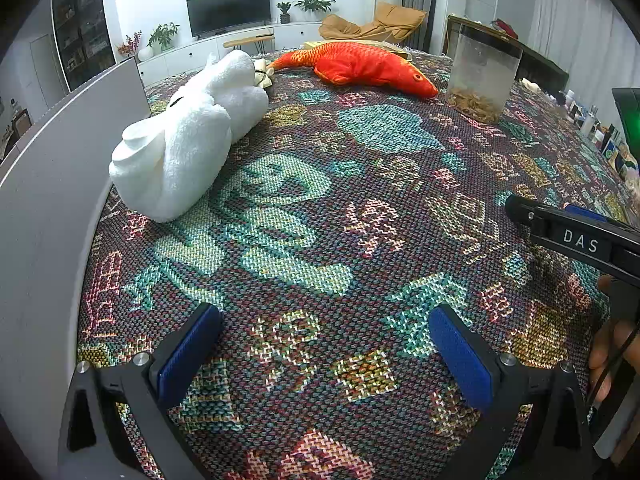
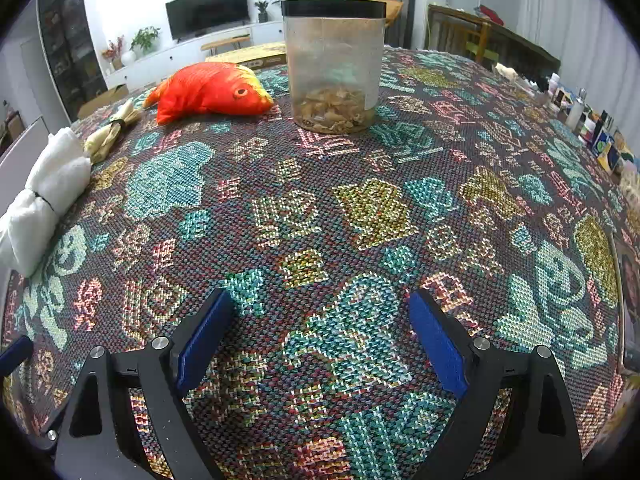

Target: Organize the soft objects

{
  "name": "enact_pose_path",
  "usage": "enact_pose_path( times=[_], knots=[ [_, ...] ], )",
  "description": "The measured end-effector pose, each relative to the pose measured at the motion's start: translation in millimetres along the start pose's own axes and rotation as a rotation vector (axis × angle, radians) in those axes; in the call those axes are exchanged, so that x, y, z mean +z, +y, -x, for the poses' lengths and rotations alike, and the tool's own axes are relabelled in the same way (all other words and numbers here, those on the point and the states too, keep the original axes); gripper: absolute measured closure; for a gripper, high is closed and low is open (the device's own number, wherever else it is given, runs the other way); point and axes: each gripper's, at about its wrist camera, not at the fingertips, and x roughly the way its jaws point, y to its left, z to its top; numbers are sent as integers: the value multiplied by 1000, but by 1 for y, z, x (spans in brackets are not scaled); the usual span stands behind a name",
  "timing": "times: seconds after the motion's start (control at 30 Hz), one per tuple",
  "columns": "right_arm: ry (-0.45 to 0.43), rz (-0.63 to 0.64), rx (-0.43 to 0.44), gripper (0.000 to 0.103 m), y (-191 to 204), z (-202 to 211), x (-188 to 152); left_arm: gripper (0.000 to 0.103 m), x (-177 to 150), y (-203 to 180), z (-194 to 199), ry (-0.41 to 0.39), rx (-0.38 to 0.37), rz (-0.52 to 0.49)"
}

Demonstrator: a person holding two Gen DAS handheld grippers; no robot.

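A white plush toy (image 1: pixel 192 136) lies on the patterned cloth at the left, bound with a thin black band (image 2: pixel 42 200). Behind it rests a small cream cloth bundle (image 2: pixel 110 134). An orange plush fish (image 1: pixel 360 66) lies at the far middle of the table (image 2: pixel 208 90). My left gripper (image 1: pixel 324 344) hovers open over bare cloth, well short of the white plush. My right gripper (image 2: pixel 320 328) is open too, with nothing between its blue pads (image 2: pixel 436 340); the right gripper (image 1: pixel 568 236) also shows at the right edge of the left wrist view.
A clear jar (image 2: pixel 334 64) with a black lid and dry scraps inside stands right of the fish. A grey panel (image 1: pixel 52 184) borders the table on the left. Small bottles and boxes (image 2: pixel 596 128) line the right edge. A cardboard box (image 2: pixel 248 56) lies behind the fish.
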Motion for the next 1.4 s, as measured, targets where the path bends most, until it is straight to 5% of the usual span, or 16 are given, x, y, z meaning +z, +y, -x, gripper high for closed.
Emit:
enact_pose_path(
  times=[1.03,1.13,1.3,1.4],
  knots=[
    [0,0,1,11,0,0,0,0,2,0,-1,18,6,-11],
    [0,0,1,11,0,0,0,1,11,4,7,101,9,-12],
    [0,0,1,11,0,0,0,0,61,25,55,-46,78,-22],
    [0,0,1,11,0,0,0,0,100,43,47,-49,148,-2]
  ],
)
